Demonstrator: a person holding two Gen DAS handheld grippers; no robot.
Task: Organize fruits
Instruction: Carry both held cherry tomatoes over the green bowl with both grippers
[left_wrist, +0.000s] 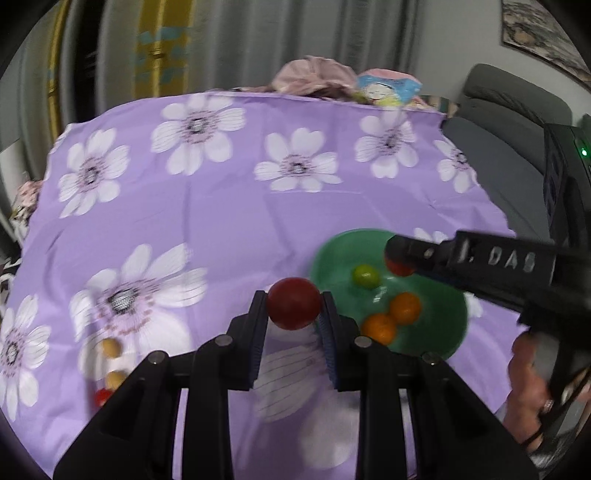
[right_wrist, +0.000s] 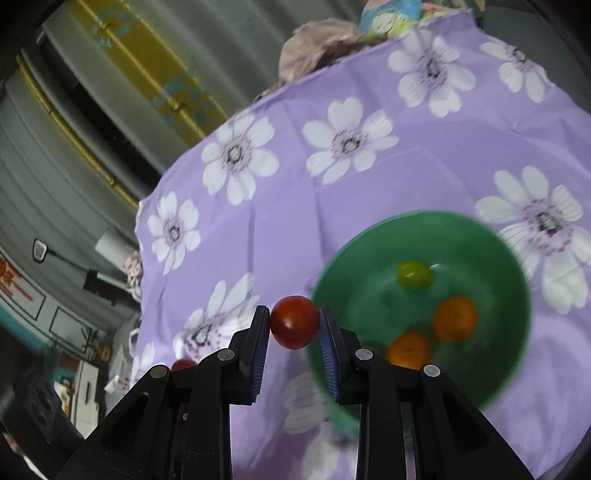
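My left gripper (left_wrist: 293, 298) is shut on a dark red round fruit (left_wrist: 294, 310), held above the purple floral cloth just left of a green bowl (left_wrist: 332, 254). In the bowl lie a green fruit (left_wrist: 365, 276) and two orange fruits (left_wrist: 405, 307). From the right, my right gripper (left_wrist: 399, 259) reaches over the bowl with a red fruit (left_wrist: 400, 268) in its tips. The right wrist view shows that gripper (right_wrist: 294, 310) shut on the red fruit (right_wrist: 294, 325), left of the bowl (right_wrist: 480, 254), which holds the green fruit (right_wrist: 413, 274) and the orange fruits (right_wrist: 455, 318).
Two tan fruits (left_wrist: 111, 347) and a small red one (left_wrist: 102, 396) lie loose on the cloth (left_wrist: 221, 206) at the near left. A hand (left_wrist: 528, 369) grips the right tool. A grey sofa (left_wrist: 498, 110) stands at the right, and a heap of fabric (left_wrist: 314, 74) at the far edge.
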